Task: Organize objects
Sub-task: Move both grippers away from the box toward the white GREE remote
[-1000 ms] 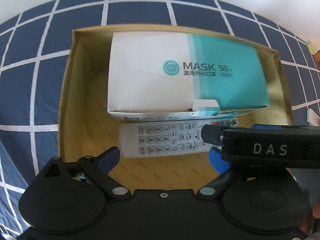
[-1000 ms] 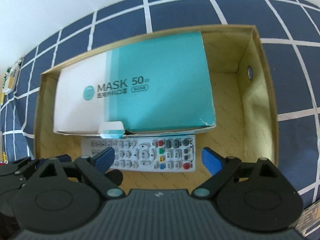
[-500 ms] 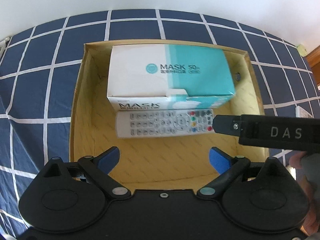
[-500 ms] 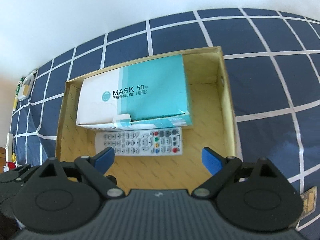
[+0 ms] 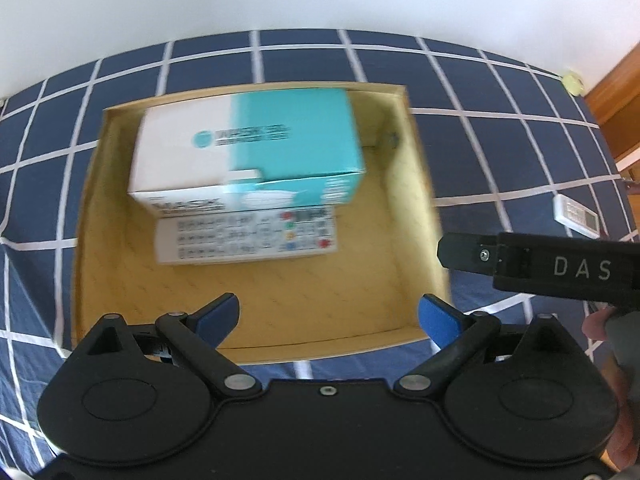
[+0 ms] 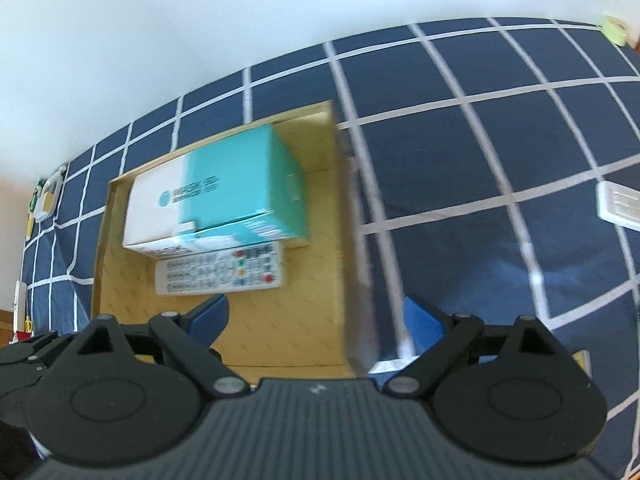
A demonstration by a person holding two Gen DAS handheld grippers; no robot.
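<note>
An open cardboard box (image 5: 420,184) (image 6: 340,280) sits on a navy checked cloth. Inside it a white and teal mask box (image 5: 248,148) (image 6: 216,196) lies along the far wall, and a white remote control (image 5: 244,236) (image 6: 220,272) lies flat just in front of it. My left gripper (image 5: 328,320) hangs open above the box's near edge with nothing between its blue pads. My right gripper (image 6: 316,320) is open too, empty, over the box's right wall. The right gripper's black body, marked DAS, shows at the right of the left wrist view.
A second small white remote (image 5: 576,216) (image 6: 620,204) lies on the cloth (image 6: 460,152) to the right of the box. Small items (image 6: 44,196) sit at the cloth's far left edge. A white wall runs behind, and a wooden edge (image 5: 616,92) shows at far right.
Both grippers have pulled back and up from the box, so it looks smaller. The right gripper has also swung to the right. Mask box and remote stay in place.
</note>
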